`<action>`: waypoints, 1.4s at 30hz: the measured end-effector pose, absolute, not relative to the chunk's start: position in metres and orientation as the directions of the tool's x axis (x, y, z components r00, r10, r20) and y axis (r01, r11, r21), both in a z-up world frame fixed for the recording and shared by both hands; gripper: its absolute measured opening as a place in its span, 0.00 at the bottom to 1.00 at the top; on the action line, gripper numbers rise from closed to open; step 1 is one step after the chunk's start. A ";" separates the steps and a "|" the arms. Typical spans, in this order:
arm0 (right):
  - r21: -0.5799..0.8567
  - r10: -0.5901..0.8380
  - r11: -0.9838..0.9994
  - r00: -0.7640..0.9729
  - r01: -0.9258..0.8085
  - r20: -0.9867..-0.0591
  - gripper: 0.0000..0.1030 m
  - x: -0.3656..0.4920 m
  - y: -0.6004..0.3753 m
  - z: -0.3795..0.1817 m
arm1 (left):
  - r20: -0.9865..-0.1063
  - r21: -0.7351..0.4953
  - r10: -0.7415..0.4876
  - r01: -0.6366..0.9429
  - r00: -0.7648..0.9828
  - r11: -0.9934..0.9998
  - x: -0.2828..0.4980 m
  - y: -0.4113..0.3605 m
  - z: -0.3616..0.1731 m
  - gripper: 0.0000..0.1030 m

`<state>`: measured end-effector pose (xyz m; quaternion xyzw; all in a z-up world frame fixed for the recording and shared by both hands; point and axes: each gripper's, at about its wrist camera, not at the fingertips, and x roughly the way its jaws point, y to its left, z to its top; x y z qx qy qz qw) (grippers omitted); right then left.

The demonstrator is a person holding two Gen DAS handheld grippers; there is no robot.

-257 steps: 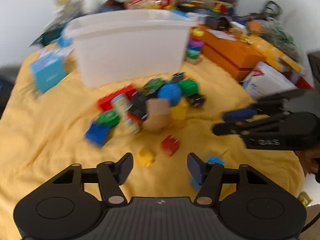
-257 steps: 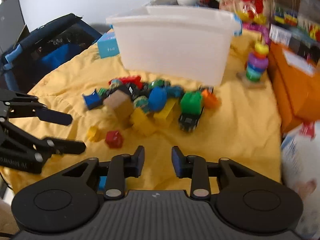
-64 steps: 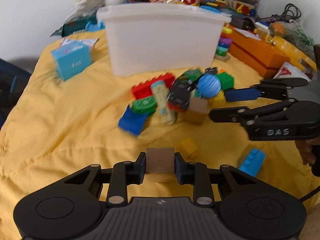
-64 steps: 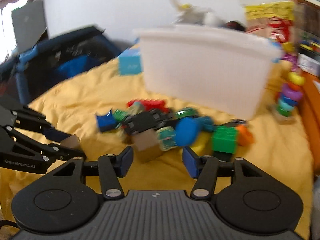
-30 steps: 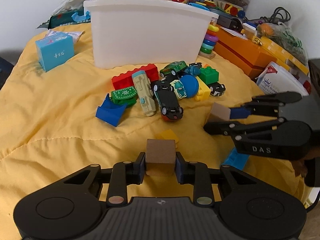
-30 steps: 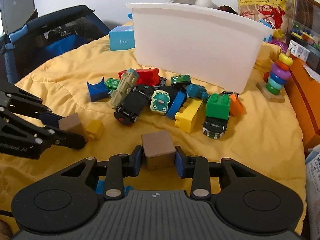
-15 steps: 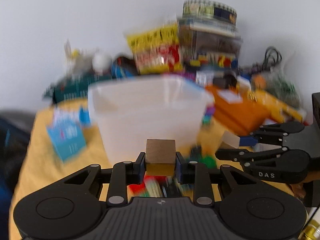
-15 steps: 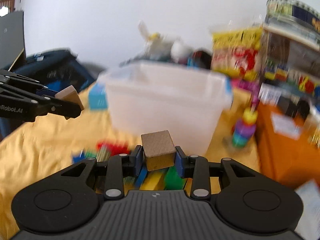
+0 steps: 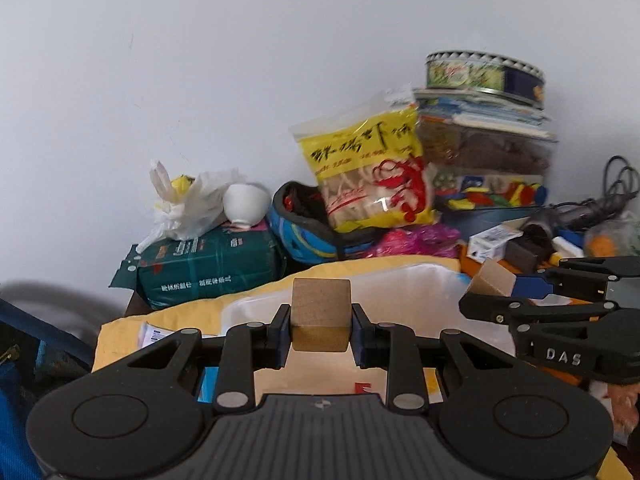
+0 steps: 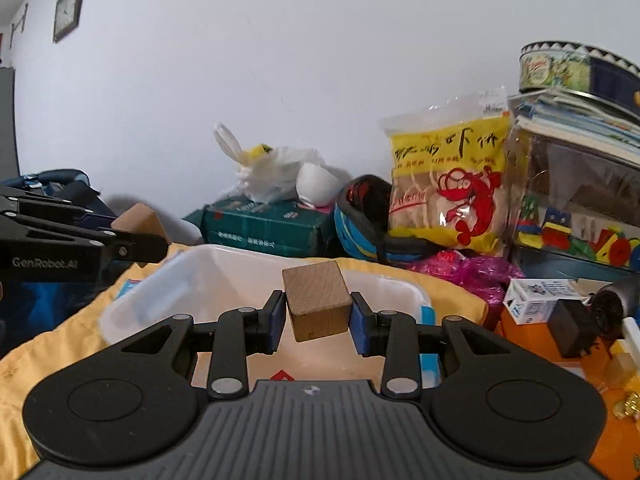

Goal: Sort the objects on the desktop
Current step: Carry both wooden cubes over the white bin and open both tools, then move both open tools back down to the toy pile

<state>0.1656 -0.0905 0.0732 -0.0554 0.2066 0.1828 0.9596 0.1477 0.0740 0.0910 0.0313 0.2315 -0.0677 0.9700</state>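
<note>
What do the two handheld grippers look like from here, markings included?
Both are matte black plastic with a ribbed grey top plate, two round discs on the housing, silver pivot pins and blue finger pads. The left gripper shows "GenRobot.AI" in white on its side in the right wrist view. The right gripper shows "DAS" in the left wrist view. No cables or sleeves show.

- Soft, even daylight fills both my views; the white wall (image 9: 200,80) shows no glare.
- Fisheye bends the edges, corners black.
- Slight blur on the snack bag (image 9: 372,168).
</note>
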 end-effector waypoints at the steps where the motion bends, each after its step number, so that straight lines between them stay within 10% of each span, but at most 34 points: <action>1: -0.033 0.321 0.929 0.845 -0.370 -0.427 0.36 0.173 -0.087 0.070 | -0.460 0.037 -0.108 0.141 0.881 0.989 0.154 0.072 0.088 0.32; 12: -0.052 0.289 0.932 0.822 -0.358 -0.490 0.44 0.187 -0.073 0.049 | -0.538 0.050 -0.079 0.126 0.839 0.991 0.174 0.069 0.060 0.34; 22: -0.037 0.306 0.934 0.850 -0.355 -0.428 0.60 0.140 -0.087 0.063 | -0.444 0.059 -0.056 0.091 0.894 0.994 0.116 0.063 0.083 0.75; 42: -0.009 0.319 0.911 0.717 -0.413 -0.620 0.70 0.029 -0.103 -0.024 | -0.710 -0.075 -0.151 0.139 0.688 0.987 -0.007 0.054 -0.034 0.75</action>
